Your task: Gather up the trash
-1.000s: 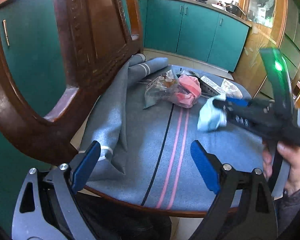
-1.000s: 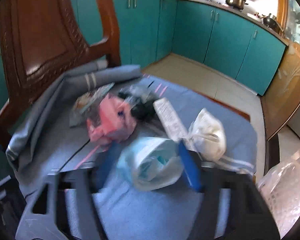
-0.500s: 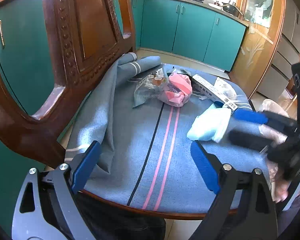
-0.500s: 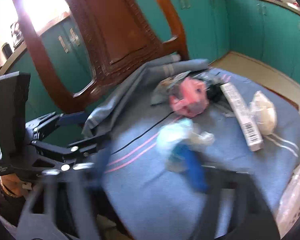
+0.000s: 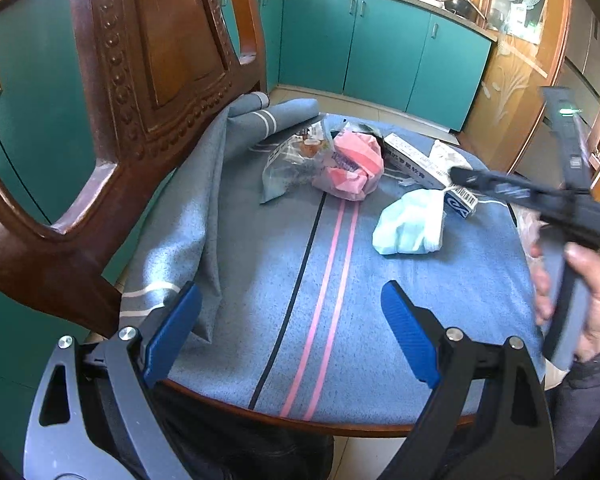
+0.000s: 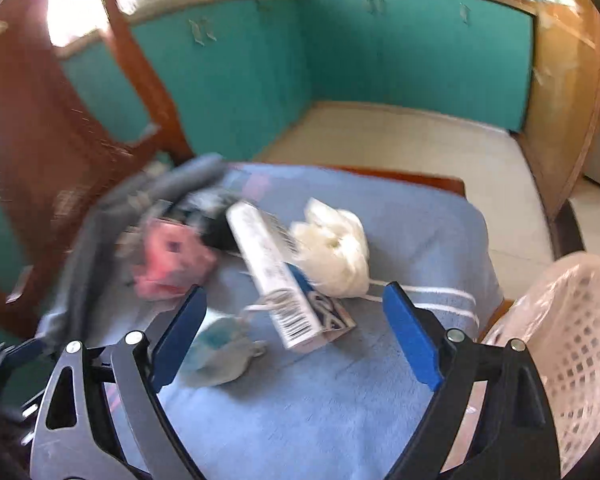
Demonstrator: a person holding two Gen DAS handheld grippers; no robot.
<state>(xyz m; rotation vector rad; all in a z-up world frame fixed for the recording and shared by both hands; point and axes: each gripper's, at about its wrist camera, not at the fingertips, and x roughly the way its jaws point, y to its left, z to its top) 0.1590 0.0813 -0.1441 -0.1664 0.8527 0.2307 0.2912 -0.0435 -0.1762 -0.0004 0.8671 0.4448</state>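
The right gripper (image 6: 294,336) has released the crumpled light-blue face mask (image 5: 410,226) onto the blue striped tablecloth (image 5: 300,280); both grippers' jaws are wide, so 0 items held, collection pending.

Left gripper (image 5: 290,336) hovering low with blue fingers (image 5: 172,332) spreading wide and holding nothing, right gripper (image 6: 294,338) likewise gaping and gripping nothing, right hand (image 5: 580,296) wrapping its handle, tilting it forward.
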